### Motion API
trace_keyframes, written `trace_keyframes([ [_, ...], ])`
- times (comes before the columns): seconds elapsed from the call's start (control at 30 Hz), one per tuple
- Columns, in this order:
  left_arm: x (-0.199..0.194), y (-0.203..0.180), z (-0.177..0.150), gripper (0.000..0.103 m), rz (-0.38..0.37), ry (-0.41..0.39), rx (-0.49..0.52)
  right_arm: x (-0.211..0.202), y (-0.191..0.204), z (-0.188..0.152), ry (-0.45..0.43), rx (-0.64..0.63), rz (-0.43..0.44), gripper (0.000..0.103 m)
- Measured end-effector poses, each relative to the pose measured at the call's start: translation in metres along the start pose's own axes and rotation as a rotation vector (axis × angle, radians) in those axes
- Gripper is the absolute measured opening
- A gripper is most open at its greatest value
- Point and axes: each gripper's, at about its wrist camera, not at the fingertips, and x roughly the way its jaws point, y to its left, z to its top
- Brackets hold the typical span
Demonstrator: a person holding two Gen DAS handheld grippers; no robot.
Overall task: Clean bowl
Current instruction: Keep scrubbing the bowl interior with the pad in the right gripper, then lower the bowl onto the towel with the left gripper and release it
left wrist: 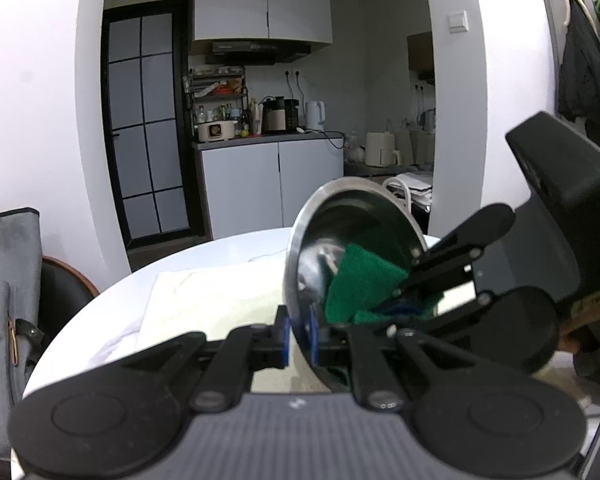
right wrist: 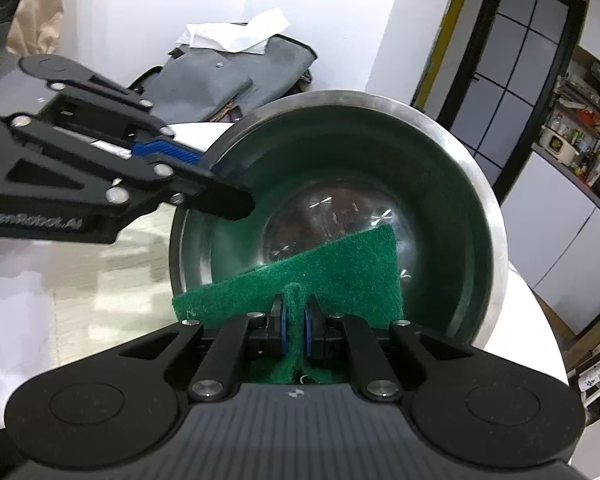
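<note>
A stainless steel bowl (left wrist: 320, 236) is held tilted on its side above the table, its opening facing right. My left gripper (left wrist: 299, 334) is shut on the bowl's rim at its lower edge. In the right wrist view the bowl (right wrist: 460, 184) faces the camera and my left gripper (right wrist: 216, 178) clamps its left rim. My right gripper (right wrist: 295, 326) is shut on a green scouring pad (right wrist: 340, 276), which lies inside the bowl against its lower inner wall. The pad (left wrist: 360, 280) and my right gripper (left wrist: 404, 304) also show in the left wrist view.
A round white table (left wrist: 112, 320) with a pale cloth (left wrist: 204, 300) lies under the bowl. A grey bag (right wrist: 236, 76) on a chair stands at the table's left side. A kitchen counter (left wrist: 268, 140) with appliances is far behind.
</note>
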Motion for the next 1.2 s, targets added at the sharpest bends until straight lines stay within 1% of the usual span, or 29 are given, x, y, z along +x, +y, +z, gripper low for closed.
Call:
trace_keyframes([
  [0.13, 0.001, 0.001, -0.001, 0.011, -0.001, -0.002, 0.004, -0.002, -0.011, 0.002, -0.032, 0.030, -0.075, 0.009],
  [0.2, 0.000, -0.001, 0.000, 0.011, -0.001, -0.007, 0.015, -0.003, -0.016, 0.005, -0.054, 0.054, -0.094, 0.009],
  [0.33, -0.002, -0.004, -0.002, 0.011, -0.006, -0.013, 0.025, -0.006, -0.025, 0.010, -0.129, 0.107, -0.120, 0.009],
  [0.4, -0.002, -0.004, -0.003, 0.011, -0.006, -0.012, 0.022, -0.006, -0.027, 0.013, -0.150, 0.121, -0.110, 0.009],
  [0.5, -0.002, -0.003, -0.005, 0.012, -0.007, -0.008, 0.019, -0.004, -0.025, 0.015, -0.152, 0.124, -0.070, 0.009],
  [0.6, -0.001, -0.003, -0.005, 0.012, -0.005, -0.003, 0.018, 0.000, -0.018, 0.015, -0.128, 0.102, -0.020, 0.009],
  [0.7, 0.002, -0.003, -0.004, 0.013, 0.007, 0.006, 0.011, 0.004, -0.008, 0.013, -0.080, 0.064, 0.020, 0.009],
  [0.83, 0.004, 0.000, -0.005, 0.013, 0.030, 0.032, -0.009, 0.004, -0.008, 0.007, -0.043, 0.063, 0.000, 0.009],
  [1.0, 0.007, 0.001, -0.006, 0.016, 0.045, 0.057, -0.026, -0.014, -0.015, 0.001, -0.089, 0.092, -0.044, 0.009],
  [1.17, 0.009, 0.005, -0.009, 0.029, 0.048, 0.087, -0.037, -0.033, -0.015, -0.003, -0.143, 0.095, -0.068, 0.009],
  [1.2, 0.009, 0.006, -0.009, 0.030, 0.051, 0.090, -0.043, -0.035, -0.015, -0.004, -0.149, 0.097, -0.069, 0.009],
])
